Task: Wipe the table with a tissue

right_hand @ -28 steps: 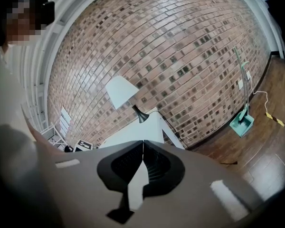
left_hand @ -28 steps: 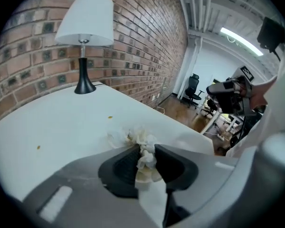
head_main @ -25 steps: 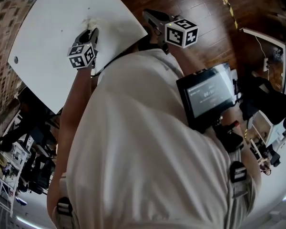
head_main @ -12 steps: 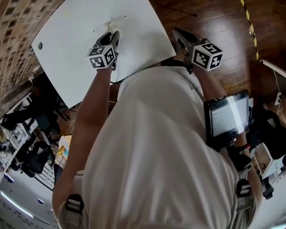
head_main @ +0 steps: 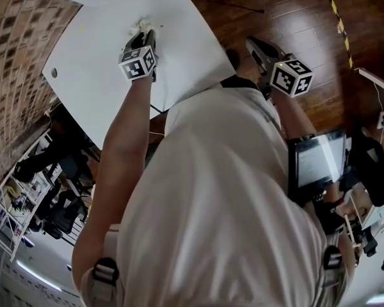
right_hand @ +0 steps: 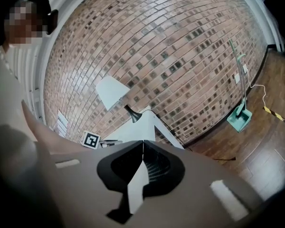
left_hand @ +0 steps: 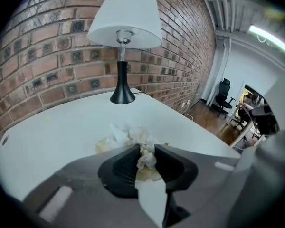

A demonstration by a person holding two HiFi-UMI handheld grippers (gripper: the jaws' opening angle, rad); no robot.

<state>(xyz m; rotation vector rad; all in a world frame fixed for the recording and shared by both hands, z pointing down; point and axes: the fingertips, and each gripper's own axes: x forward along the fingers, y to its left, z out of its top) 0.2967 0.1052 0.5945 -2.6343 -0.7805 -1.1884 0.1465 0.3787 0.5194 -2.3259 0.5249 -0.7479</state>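
A crumpled white tissue (left_hand: 133, 137), stained yellowish, lies on the white table (left_hand: 57, 132) with its near end pinched between the jaws of my left gripper (left_hand: 146, 149). In the head view the left gripper (head_main: 143, 38) reaches out over the table (head_main: 185, 50) and presses the tissue (head_main: 143, 25) down near the far side. My right gripper (head_main: 255, 45) hangs off the table's right edge, over the wooden floor. In the right gripper view its jaws (right_hand: 143, 143) meet with nothing between them.
A black-stemmed lamp with a white shade (left_hand: 124, 30) stands on the table at the brick wall (left_hand: 47, 51). A tablet (head_main: 317, 162) hangs at the person's right side. A green dustpan (right_hand: 241, 115) leans on the wall beyond the table.
The left gripper has slid the tissue sideways across the table top. The right gripper has shifted slightly beside the table's edge, still shut.
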